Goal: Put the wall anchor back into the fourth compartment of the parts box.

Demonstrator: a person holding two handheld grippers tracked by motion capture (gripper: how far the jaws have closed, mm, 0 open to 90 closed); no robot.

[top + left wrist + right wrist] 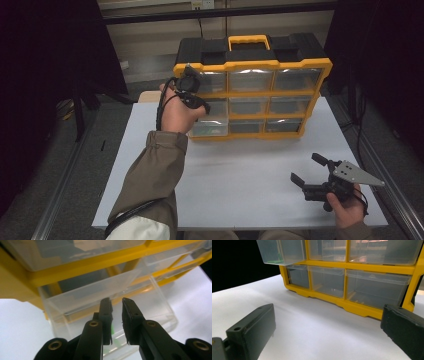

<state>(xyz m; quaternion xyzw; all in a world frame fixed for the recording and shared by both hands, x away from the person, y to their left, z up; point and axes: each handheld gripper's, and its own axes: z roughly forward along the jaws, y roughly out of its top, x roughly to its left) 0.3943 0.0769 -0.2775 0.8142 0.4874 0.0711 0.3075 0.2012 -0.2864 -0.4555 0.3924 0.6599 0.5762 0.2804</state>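
Standing upright at the far side of the white table (240, 175), the yellow organizer (252, 95) has nine clear drawers, and its lower-left drawer (209, 128) is pulled part-way out with something green inside. The left gripper (192, 97) is up against the organizer's left column, just above that drawer; in the left gripper view its jaws stand a narrow gap apart over the drawer's open top, clamping nothing. The right gripper (309, 170) rests low near the table's right front corner, well apart from the organizer, jaws spread wide and empty.
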